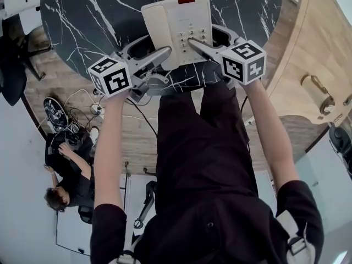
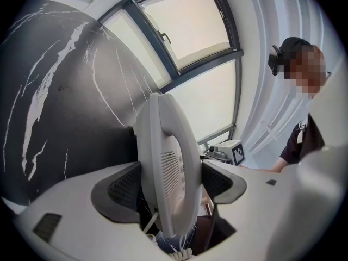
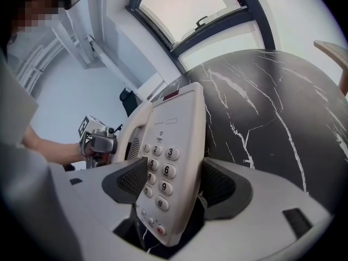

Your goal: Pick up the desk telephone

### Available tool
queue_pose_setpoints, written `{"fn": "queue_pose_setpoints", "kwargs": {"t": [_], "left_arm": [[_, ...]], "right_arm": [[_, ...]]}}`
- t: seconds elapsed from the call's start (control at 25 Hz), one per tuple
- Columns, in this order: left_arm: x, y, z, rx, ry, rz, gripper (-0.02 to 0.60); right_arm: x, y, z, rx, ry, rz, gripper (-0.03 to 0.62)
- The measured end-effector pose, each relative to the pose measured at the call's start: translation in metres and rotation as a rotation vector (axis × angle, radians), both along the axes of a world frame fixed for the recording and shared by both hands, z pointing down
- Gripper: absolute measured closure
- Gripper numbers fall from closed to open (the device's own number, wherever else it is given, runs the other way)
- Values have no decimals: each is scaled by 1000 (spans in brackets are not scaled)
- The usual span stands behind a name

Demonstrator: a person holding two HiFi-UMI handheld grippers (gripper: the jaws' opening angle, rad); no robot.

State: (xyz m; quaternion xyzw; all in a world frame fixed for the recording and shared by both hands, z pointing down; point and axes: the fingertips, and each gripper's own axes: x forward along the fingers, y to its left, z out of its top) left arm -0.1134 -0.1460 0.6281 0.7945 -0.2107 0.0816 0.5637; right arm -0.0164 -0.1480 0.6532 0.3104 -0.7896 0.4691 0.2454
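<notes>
The white desk telephone (image 1: 181,26) lies at the near edge of the round black marble table (image 1: 99,15). My left gripper (image 1: 159,54) is on its handset side and my right gripper (image 1: 195,42) on its keypad side. In the left gripper view the handset (image 2: 168,167) stands between the jaws of the left gripper (image 2: 168,184), both pads against it, with the coiled cord below. In the right gripper view the right gripper (image 3: 174,181) is shut on the keypad half of the telephone (image 3: 174,145), one pad on the keys and one behind. Whether the phone is off the table I cannot tell.
A curved wooden counter (image 1: 308,48) with a metal fitting (image 1: 316,92) stands to the right. On the floor at lower left a person (image 1: 66,175) crouches near cables and a round device (image 1: 55,111). A dark chair (image 1: 16,43) sits far left. Windows (image 2: 185,26) lie beyond the table.
</notes>
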Motion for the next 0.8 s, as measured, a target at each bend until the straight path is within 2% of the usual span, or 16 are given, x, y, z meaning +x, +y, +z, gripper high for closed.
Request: {"fn": "queue_pose_setpoints", "kwargs": {"t": [0.48,0.8], "left_arm": [[-1,0,-1,3,9,-33,227],[-4,1,-3,15,22,-89,248]], "right_arm": [[4,-2,0,-24,-23,7,278],[5,-2,0,-31,-31,41,281]]}}
